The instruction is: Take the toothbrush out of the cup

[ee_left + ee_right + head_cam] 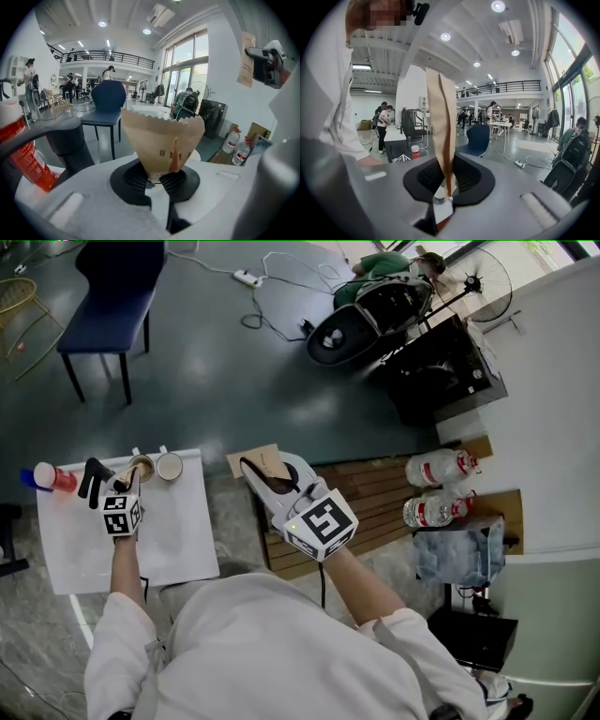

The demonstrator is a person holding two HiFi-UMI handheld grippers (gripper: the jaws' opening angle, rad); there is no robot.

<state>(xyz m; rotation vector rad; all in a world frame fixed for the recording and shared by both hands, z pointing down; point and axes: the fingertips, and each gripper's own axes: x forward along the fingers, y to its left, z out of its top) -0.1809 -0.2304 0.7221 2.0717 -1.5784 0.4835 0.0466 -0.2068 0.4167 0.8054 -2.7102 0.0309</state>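
No toothbrush shows in any view. My left gripper [159,182] is shut on the pointed bottom of a brown paper cone filter [161,138], which stands upright and spread open. In the head view that gripper [127,482] is over the white table [178,540], with the filter [141,468] next to a white cup [170,466]. My right gripper [444,185] is shut on a second brown paper filter [440,112], folded flat and held edge-on. The right gripper [259,476] holds this filter [262,460] just right of the table.
A red bottle [54,478] and a black object [92,476] stand at the table's far left. On the floor are a wooden pallet [375,488] with two water bottles [436,470], a blue chair [117,287] and a fan [361,320].
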